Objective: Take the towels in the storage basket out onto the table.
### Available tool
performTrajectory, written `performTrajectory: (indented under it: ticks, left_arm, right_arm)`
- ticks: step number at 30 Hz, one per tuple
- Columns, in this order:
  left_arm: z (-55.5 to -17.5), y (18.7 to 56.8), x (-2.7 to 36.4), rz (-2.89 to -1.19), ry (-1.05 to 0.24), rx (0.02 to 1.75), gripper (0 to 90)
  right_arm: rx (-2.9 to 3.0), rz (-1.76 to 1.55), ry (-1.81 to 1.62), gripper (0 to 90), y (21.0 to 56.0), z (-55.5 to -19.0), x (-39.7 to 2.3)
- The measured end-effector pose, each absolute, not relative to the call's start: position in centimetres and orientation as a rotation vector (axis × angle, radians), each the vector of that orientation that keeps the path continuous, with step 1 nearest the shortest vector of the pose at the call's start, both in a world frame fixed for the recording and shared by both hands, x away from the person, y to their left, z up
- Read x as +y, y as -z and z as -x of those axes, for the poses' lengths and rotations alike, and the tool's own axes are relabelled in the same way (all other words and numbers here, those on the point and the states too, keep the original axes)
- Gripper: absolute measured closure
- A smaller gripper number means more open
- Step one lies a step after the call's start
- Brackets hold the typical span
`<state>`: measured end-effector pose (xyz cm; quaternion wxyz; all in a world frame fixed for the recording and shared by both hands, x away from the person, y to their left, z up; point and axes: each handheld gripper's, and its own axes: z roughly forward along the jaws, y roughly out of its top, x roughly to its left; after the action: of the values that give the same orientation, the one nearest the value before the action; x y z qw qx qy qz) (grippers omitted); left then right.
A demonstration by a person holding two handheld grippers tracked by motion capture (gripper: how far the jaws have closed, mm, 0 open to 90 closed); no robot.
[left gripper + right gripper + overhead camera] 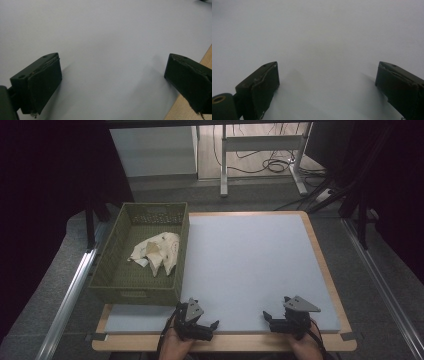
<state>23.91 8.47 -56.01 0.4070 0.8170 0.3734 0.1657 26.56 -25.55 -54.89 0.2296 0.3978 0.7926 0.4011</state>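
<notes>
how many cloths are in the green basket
1: a crumpled cream cloth lies on the floor of the green basket, toward its far right side. Folds could hide a second piece; I cannot tell.

Left hand-held gripper sits low at the near worktop edge, held from behind by the person's left hand, grey plate on top, jaws pointing fwd and twd the right hand-held gripper; in the left gripper view its jaws stand wide apart w/ nothing betw them. Right one is level w/ it, well apart, gripped from behind by the right hand, cable trailing back past the wrist, plate on top, jaws angled twd the left one. Right gripper view: jaws spread wide, nothing betw them.
</notes>
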Motion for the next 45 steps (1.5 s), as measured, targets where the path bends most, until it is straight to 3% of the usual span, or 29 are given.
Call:
performTrajectory:
  ticks: [30, 45]
  left_arm:
    - [-24.8, 52.3, 7.6, -2.138, -0.340, 0.826, 0.5]
    - [-25.7, 49.2, 7.3, -2.163, -0.368, 0.774, 1.0]
  right_arm:
    - [2.181, -1.095, -1.104, 5.4, 54.9, -26.6, -25.5]
    - [2.182, -1.095, -1.103, 5.4, 54.9, -26.6, -25.6]
